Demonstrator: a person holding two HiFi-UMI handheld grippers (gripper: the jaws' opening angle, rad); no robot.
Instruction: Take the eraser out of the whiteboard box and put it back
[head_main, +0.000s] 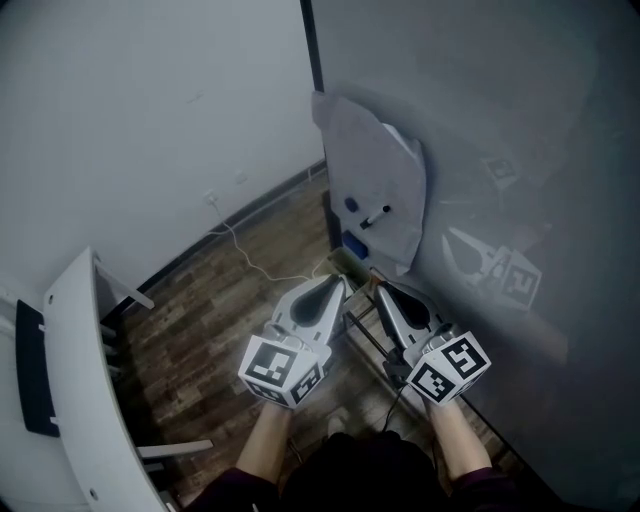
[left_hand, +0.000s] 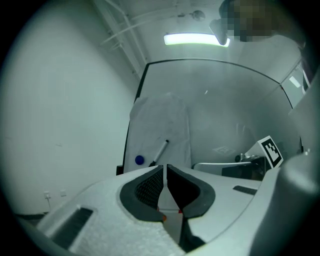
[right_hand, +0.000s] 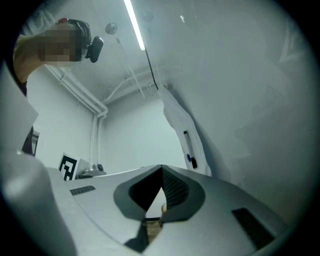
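Looking steeply down on the left gripper (head_main: 341, 281) and the right gripper (head_main: 378, 289), held close side by side, tips aimed at the foot of the whiteboard (head_main: 520, 150). Clenched on the left: pads (left_hand: 149, 187) closed to a hairline slit, nothing caught between. Clenched on the right as well: tips pressed together, just a small triangular gap behind them, empty.

Right ahead of both sets of jaw tips, low against the board: a small blue block (head_main: 353, 243) above a pale box-like shape (head_main: 346, 264). Too dim to say for sure whether eraser and box, but clear of both pairs of jaws, touched by neither.

Further beyond the tips and higher: a translucent sheet (head_main: 375, 160) on the board, carrying a round blue magnet (head_main: 351, 205) and a black marker pen (head_main: 376, 216). In the left gripper view, magnet and pen straight ahead, just above the closed pads. In the right gripper view, up and to the right of the tips.

Below the jaws: dark wood floor (head_main: 230, 300), with a white cable (head_main: 236, 240) trailing away to the left of the left jaws. Behind the jaws: the two marker cubes, left cube (head_main: 282, 370) and right cube (head_main: 448, 368), then the person's forearms (head_main: 268, 440).
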